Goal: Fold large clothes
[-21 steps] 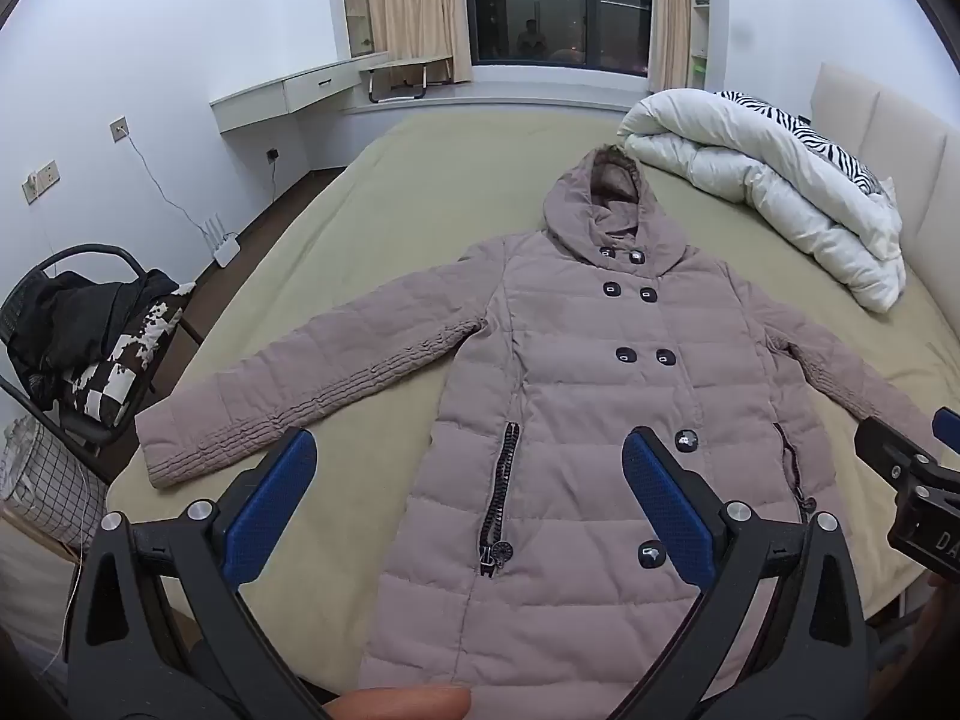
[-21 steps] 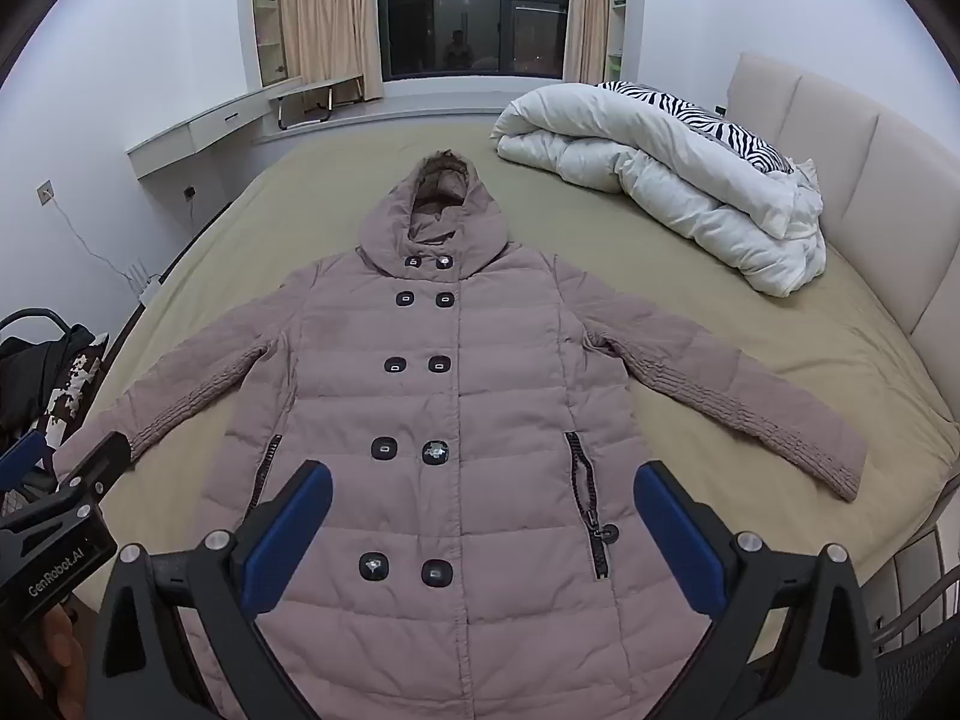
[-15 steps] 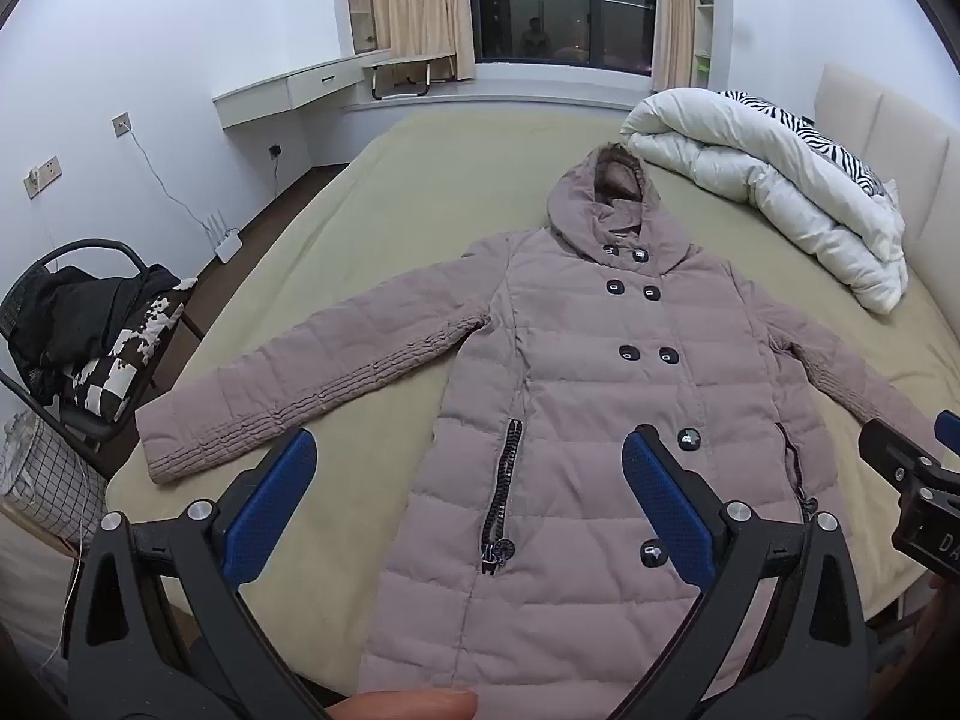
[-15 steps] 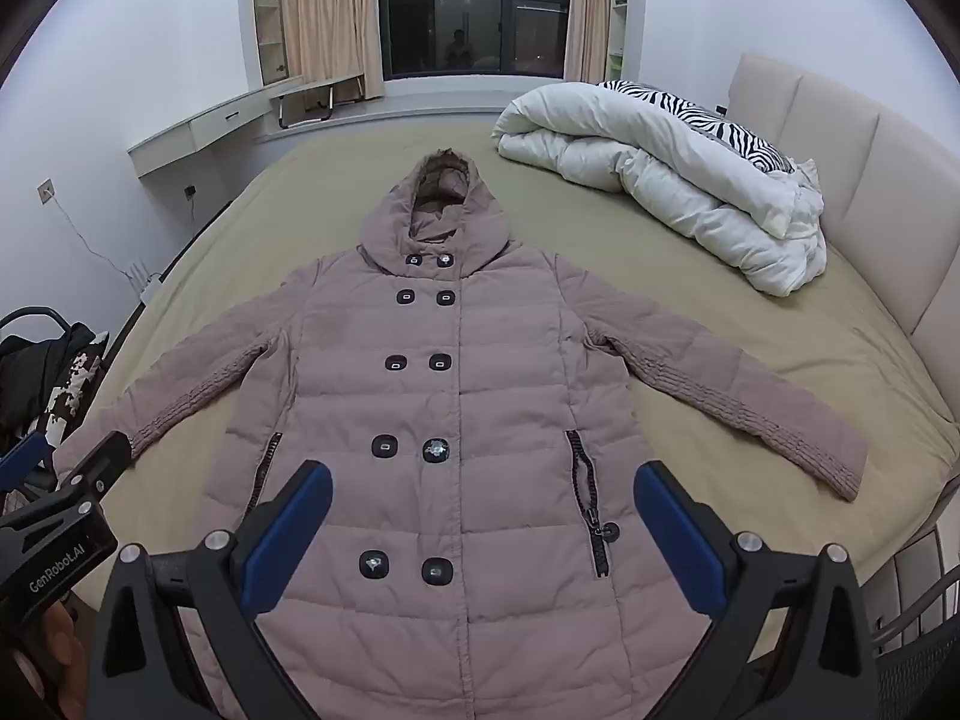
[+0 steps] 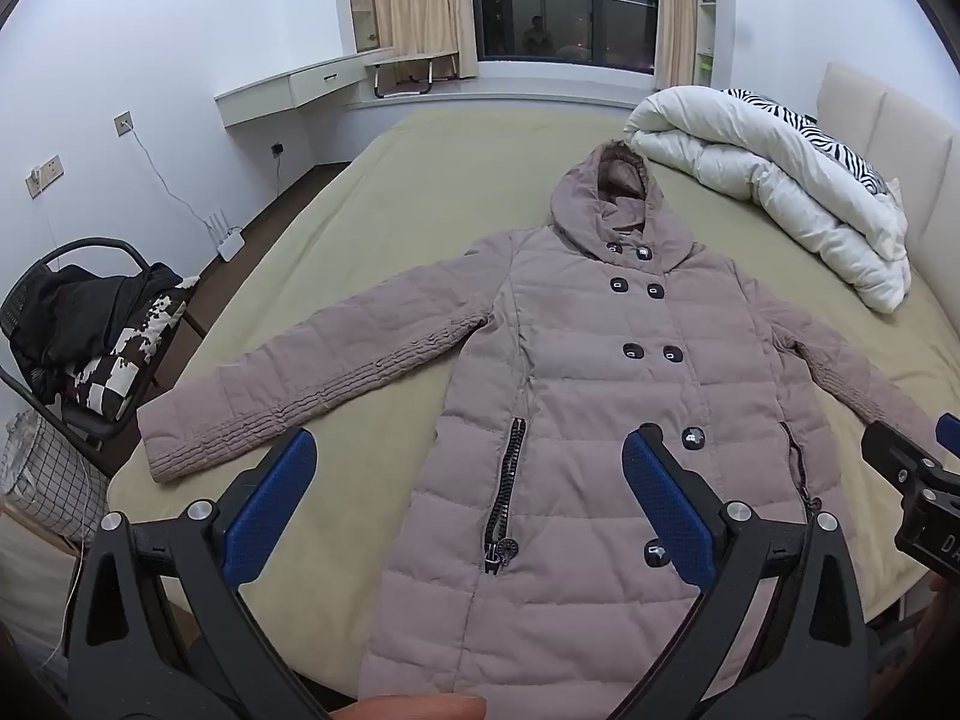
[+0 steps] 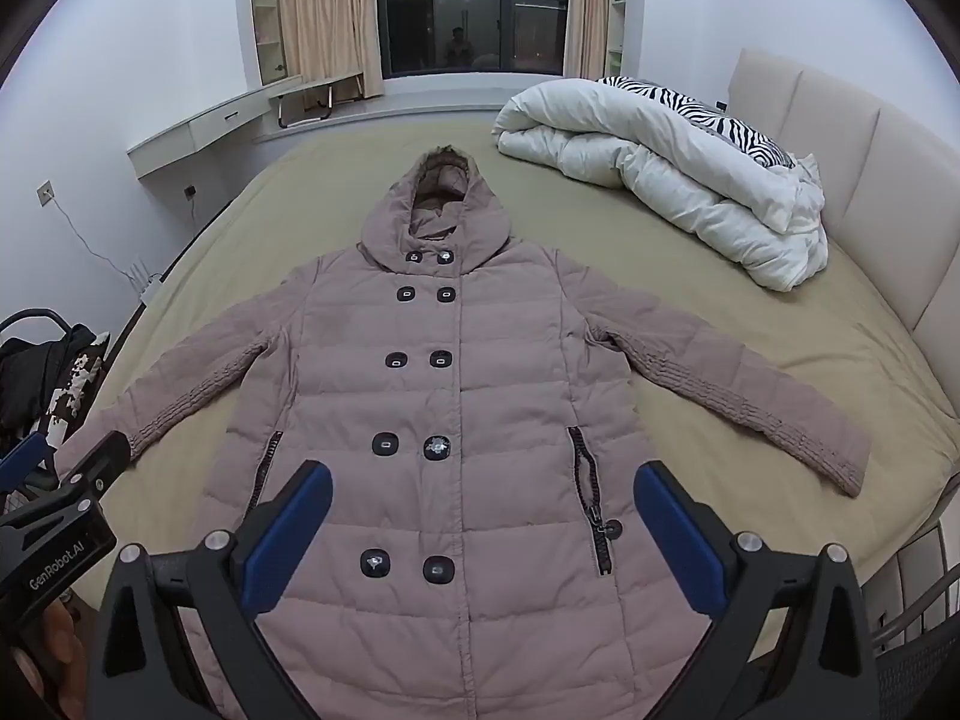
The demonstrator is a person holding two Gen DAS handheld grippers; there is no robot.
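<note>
One coat (image 6: 456,420), ten buttons; one duvet (image 6: 666,180); two claws gaping.

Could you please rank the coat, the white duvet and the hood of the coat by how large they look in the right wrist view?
1. coat
2. white duvet, though it lies farther from the camera, so its true size is unsure
3. hood

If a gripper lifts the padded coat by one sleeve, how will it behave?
The coat is quilted and puffy, so probably light yet bulky. It lies limp on the bed, so the sleeve would likely rise first, the body dragging behind.
</note>
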